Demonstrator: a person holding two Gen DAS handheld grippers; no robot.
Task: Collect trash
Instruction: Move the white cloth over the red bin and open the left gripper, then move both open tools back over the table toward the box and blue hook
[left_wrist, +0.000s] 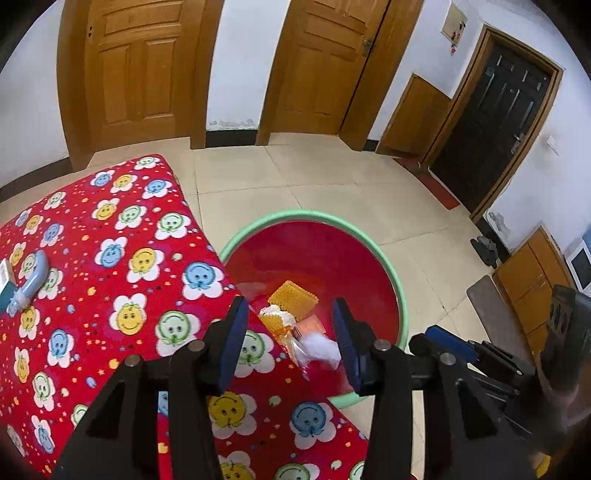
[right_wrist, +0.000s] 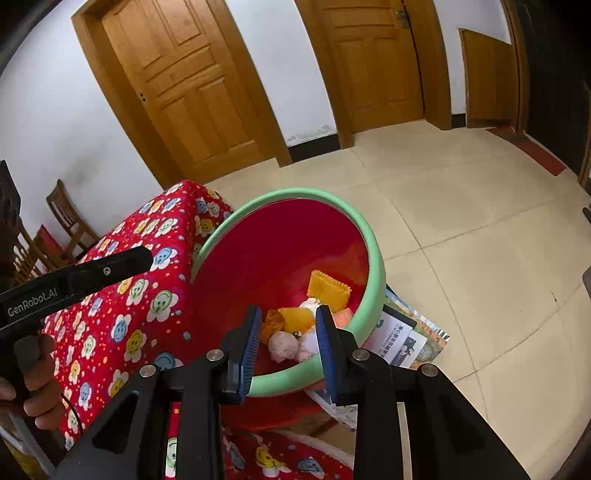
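Green-rimmed red basin holds a yellow waffled wrapper and crumpled trash.

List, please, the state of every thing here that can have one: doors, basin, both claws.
Left claw: open, nothing between its pads, above the basin.
Right claw: open, holding nothing.
Basin: upright on the floor beside the table, partly filled with trash.
Yellow wrapper: lying inside the basin.
Two wooden doors: closed.
Dark door: closed.
Blue bottle: lying on the tablecloth.

grippers showing: 2 | basins sitting: 1 | wooden doors standing: 2 | dark doors: 1 | covered tables: 1
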